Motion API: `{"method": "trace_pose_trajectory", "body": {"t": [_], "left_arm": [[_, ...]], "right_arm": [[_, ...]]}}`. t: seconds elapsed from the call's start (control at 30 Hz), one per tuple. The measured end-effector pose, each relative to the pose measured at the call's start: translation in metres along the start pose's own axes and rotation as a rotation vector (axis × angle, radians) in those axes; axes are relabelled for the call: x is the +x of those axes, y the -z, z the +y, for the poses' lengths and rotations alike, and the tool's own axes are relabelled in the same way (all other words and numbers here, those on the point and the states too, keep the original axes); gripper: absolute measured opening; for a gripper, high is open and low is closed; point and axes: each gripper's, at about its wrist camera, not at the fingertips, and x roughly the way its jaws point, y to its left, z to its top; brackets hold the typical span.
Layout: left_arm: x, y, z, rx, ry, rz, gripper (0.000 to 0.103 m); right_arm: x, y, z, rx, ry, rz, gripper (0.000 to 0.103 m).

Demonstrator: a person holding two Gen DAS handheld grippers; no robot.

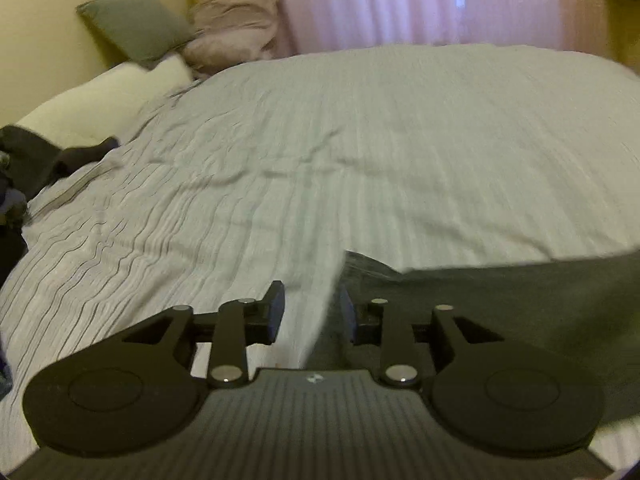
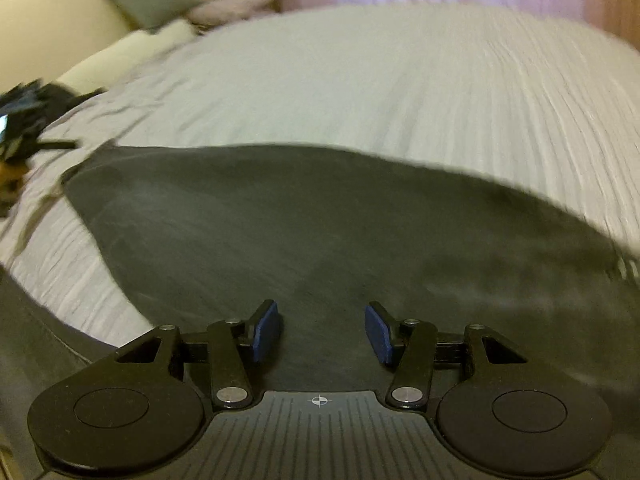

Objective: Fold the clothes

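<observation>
On bed (image 1: 360, 140): dark grey garment (image 2: 320, 220) spread flat | pink curtains (image 1: 380, 0) behind | left gripper (image 1: 312, 314), right gripper (image 2: 322, 330) jaws apart, empty

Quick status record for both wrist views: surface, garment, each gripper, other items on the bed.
surface: bed with pale ribbed bedspread
garment: dark grey cloth spread flat on the near side of the bed
left gripper: jaws apart over the garment's left edge, nothing pinched
right gripper: jaws apart above the garment, nothing held
other items: grey cushion, dark clothes pile at far left
</observation>
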Motion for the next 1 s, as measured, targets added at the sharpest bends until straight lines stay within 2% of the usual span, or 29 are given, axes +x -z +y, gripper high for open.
{"method": "trace_pose_trajectory", "body": {"t": [0.07,0.13,0.27,0.37,0.5,0.63,0.8,0.87,0.9,0.97,1.0], "left_arm": [[-0.028,0.012,-0.012,0.028,0.048,-0.009,0.032],[-0.056,0.026,-0.028,0.061,0.093,-0.026,0.035],[-0.109,0.061,-0.067,0.128,0.181,-0.057,0.04],[-0.147,0.096,-0.102,0.204,0.233,-0.064,0.04],[-0.188,0.146,-0.144,0.32,0.238,-0.047,0.043],[-0.212,0.195,-0.171,0.393,0.203,0.007,0.046],[-0.225,0.234,-0.17,0.298,0.172,0.037,0.048],[-0.229,0.245,-0.168,0.275,0.156,0.041,0.048],[-0.232,0.249,-0.168,0.27,0.147,0.038,0.048],[-0.24,0.255,-0.166,0.249,0.123,0.03,0.048],[-0.246,0.258,-0.162,0.238,0.117,0.026,0.048]], "right_arm": [[-0.008,0.004,-0.015,0.052,0.06,-0.001,0.051],[-0.029,0.01,-0.024,0.102,0.153,-0.039,0.051],[-0.087,0.035,-0.018,0.146,0.069,-0.137,0.051],[-0.12,0.074,-0.001,0.12,0.054,-0.144,0.051],[-0.162,0.139,0.01,0.159,0.035,-0.158,0.051],[-0.196,0.207,0.0,0.228,0.098,-0.132,0.051],[-0.243,0.272,-0.012,0.287,0.166,-0.156,0.051],[-0.252,0.291,-0.014,0.306,0.145,-0.139,0.052],[-0.254,0.299,-0.015,0.313,0.157,-0.115,0.052],[-0.257,0.307,-0.014,0.322,0.245,-0.07,0.052],[-0.263,0.308,-0.013,0.33,0.231,-0.099,0.052]]}}
